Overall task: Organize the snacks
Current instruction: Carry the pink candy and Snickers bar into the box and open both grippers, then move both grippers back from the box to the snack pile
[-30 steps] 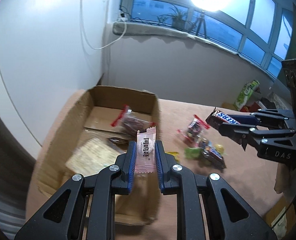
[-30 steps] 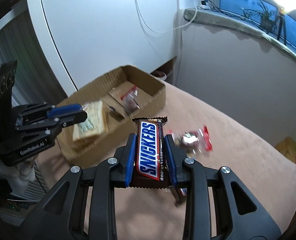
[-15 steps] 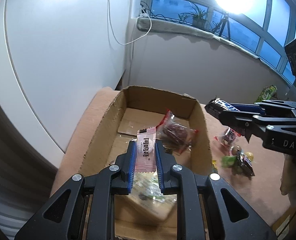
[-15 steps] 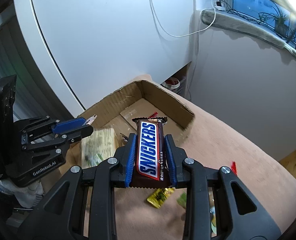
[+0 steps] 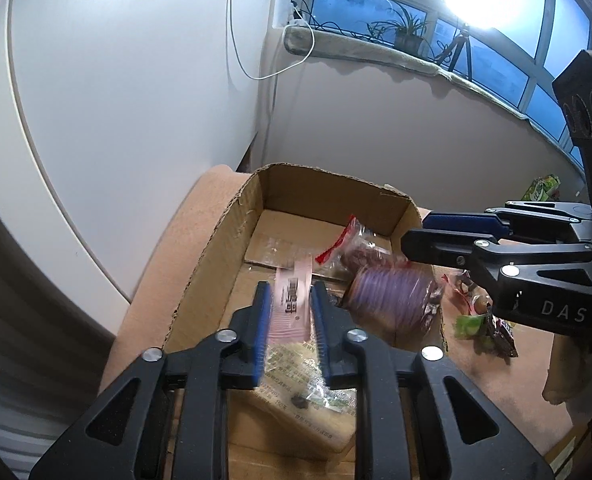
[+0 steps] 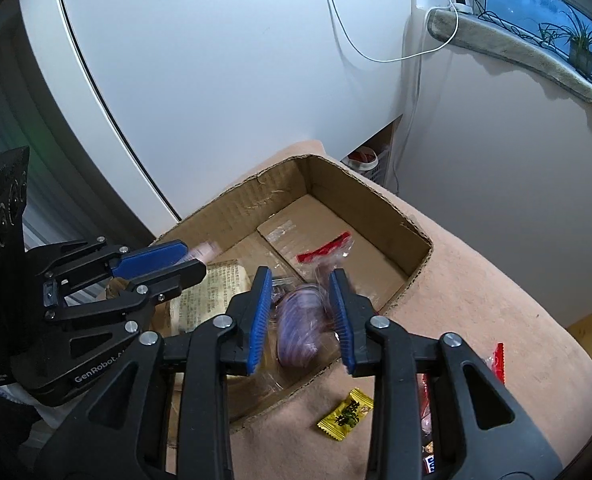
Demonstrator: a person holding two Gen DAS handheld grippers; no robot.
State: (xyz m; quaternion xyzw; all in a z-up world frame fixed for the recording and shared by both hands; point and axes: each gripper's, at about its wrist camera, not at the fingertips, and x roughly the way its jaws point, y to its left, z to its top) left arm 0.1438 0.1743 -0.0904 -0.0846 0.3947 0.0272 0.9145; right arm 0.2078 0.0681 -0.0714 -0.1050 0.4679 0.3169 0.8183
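An open cardboard box (image 5: 232,216) (image 6: 379,200) sits on a pink-covered table. My left gripper (image 5: 290,308) is open above the box; the pink-white candy packet (image 5: 294,300) is blurred, falling between its fingers. My right gripper (image 6: 299,312) is open over the box's near edge; the Snickers bar (image 6: 299,324) (image 5: 391,300) is a blurred shape dropping into the box. In the box lie a red-edged clear snack bag (image 5: 351,244) (image 6: 327,248) and a flat cracker pack (image 5: 307,396) (image 6: 212,292).
Loose snacks lie on the table right of the box (image 5: 483,324). A yellow candy (image 6: 345,414) lies just outside the box's near wall, with red wrappers (image 6: 497,360) to its right. White wall and cabinet stand behind; a windowsill (image 5: 375,52) with plants is farther back.
Both grippers moved over the box and opened. The Snickers bar left the right gripper and the pink packet left the left gripper; both are falling, blurred.
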